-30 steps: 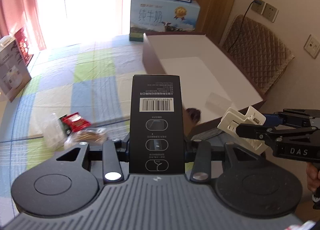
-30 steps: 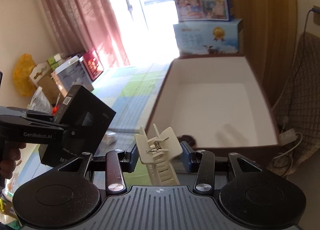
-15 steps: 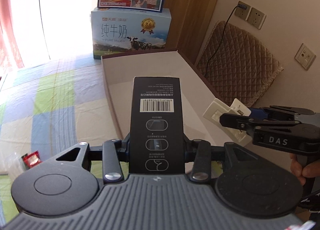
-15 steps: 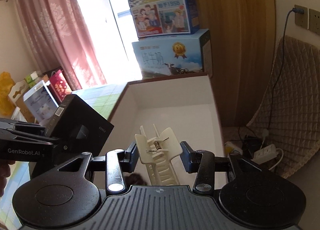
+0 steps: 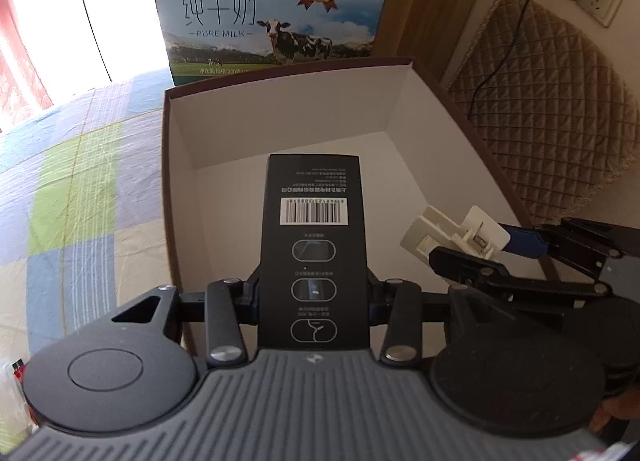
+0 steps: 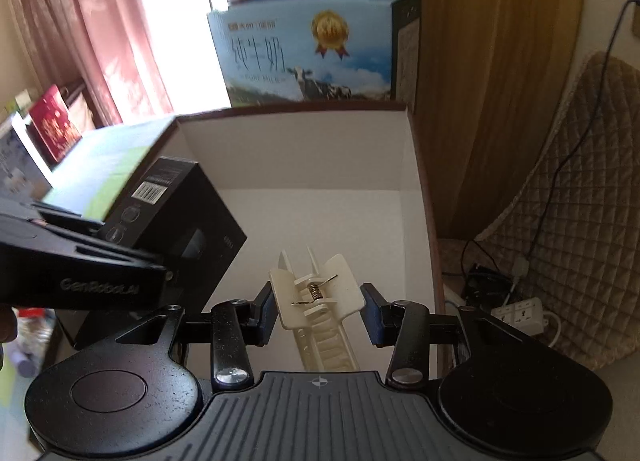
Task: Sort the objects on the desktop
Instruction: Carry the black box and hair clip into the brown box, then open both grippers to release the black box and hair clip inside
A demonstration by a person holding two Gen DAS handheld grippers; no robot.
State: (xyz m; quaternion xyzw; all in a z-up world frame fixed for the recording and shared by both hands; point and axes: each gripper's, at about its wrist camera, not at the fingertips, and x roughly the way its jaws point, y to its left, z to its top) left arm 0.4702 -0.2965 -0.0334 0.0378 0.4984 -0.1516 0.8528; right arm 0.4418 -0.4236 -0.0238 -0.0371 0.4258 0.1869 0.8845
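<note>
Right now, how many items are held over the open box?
2. The black carton in the left tongs, on the box's left side; the white clip between the right tongs' pads, on its right.

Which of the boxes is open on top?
The brown-rimmed, white-lined cardboard box just ahead of both grippers. The pure-milk carton behind it and the black barcode box in the left gripper are closed.

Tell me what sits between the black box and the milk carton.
In the left wrist view, only the open box's white floor and far wall separate the black box from the milk carton.

Snack packets [image 5: 10, 377] cut by left edge, milk carton [image 6: 308, 49] text blurred
</note>
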